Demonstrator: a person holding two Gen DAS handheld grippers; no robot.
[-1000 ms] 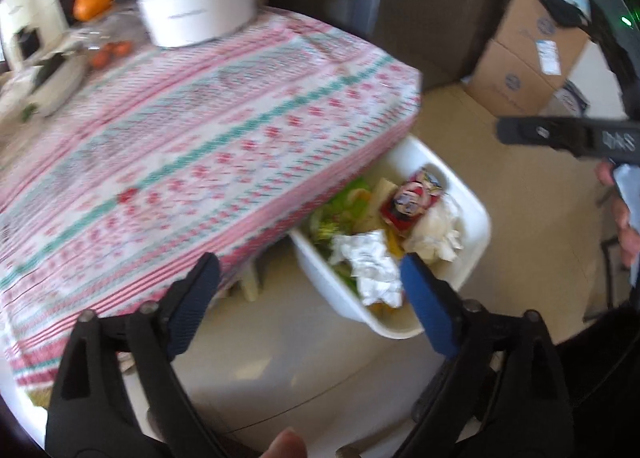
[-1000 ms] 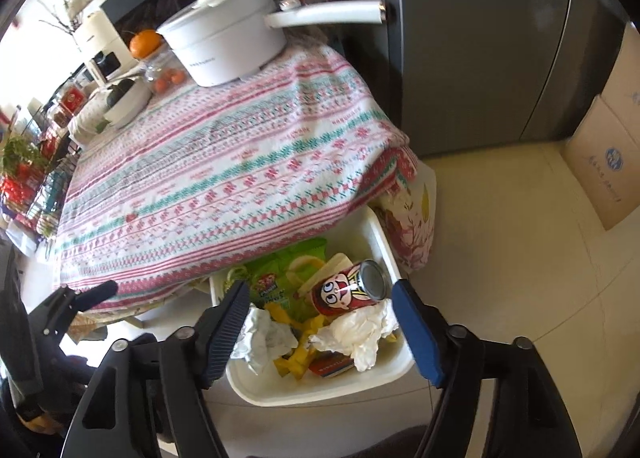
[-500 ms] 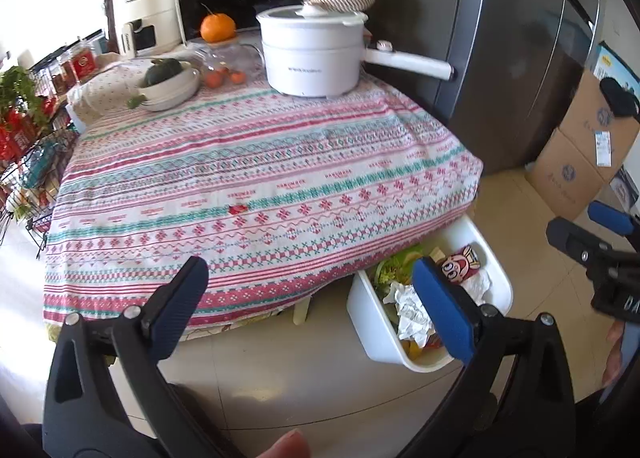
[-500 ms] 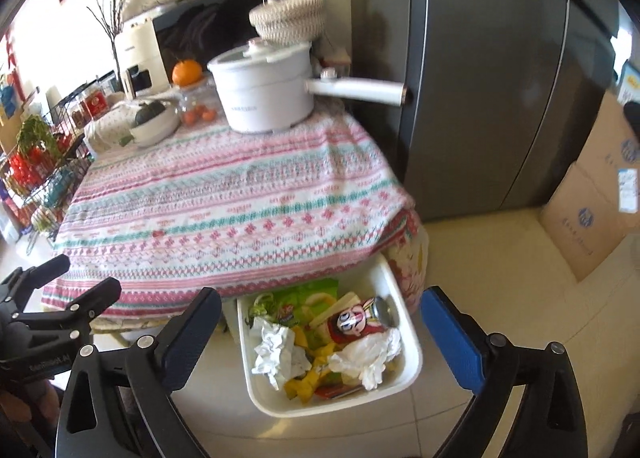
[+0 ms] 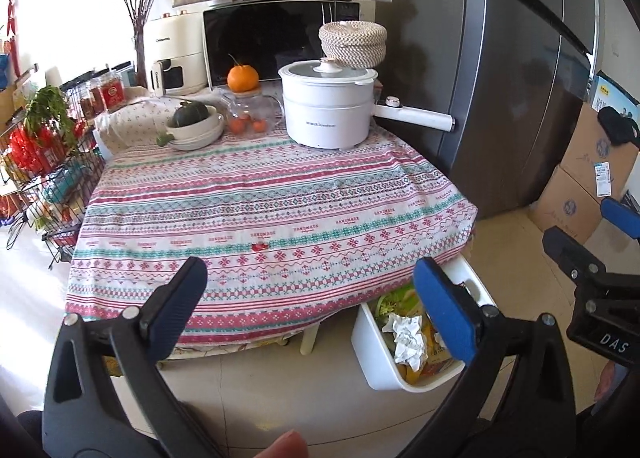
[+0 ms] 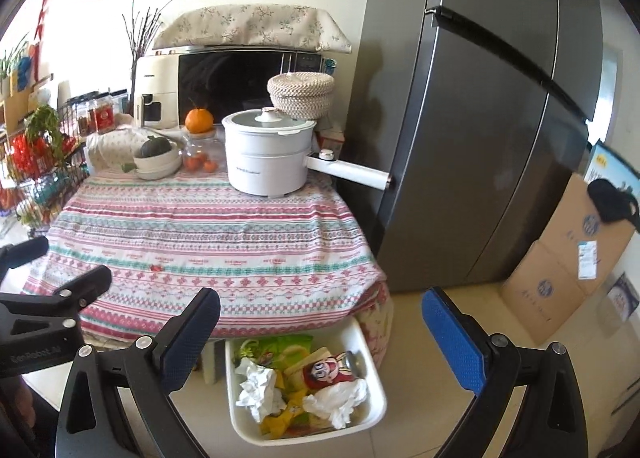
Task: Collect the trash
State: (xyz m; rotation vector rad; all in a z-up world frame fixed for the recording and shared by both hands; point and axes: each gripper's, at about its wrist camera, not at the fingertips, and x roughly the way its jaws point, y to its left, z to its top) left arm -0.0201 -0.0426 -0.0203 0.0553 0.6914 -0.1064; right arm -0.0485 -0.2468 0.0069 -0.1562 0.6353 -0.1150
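A white bin (image 6: 372, 374) stands on the floor at the table's near right corner, holding crumpled tissues (image 6: 258, 392), a red can (image 6: 334, 370), green wrappers (image 6: 280, 344) and yellow scraps. In the left wrist view the same bin (image 5: 374, 350) sits low right, half behind a finger. My left gripper (image 5: 316, 294) is open and empty above the tablecloth's front edge. My right gripper (image 6: 320, 322) is open and empty above the bin. A tiny red speck (image 5: 259, 245) lies on the cloth.
The patterned tablecloth (image 5: 280, 194) carries a white electric pot (image 5: 328, 110), a bowl with a squash (image 5: 192, 124) and a jar topped with an orange (image 5: 243, 78). A grey fridge (image 6: 480, 118) stands right, cardboard boxes (image 6: 560, 266) beside it, a wire rack (image 5: 36, 162) left.
Both grippers have risen and drawn back from the bin and tilted up, so the whole table now shows. The right jaws spread wider. Nothing is held.
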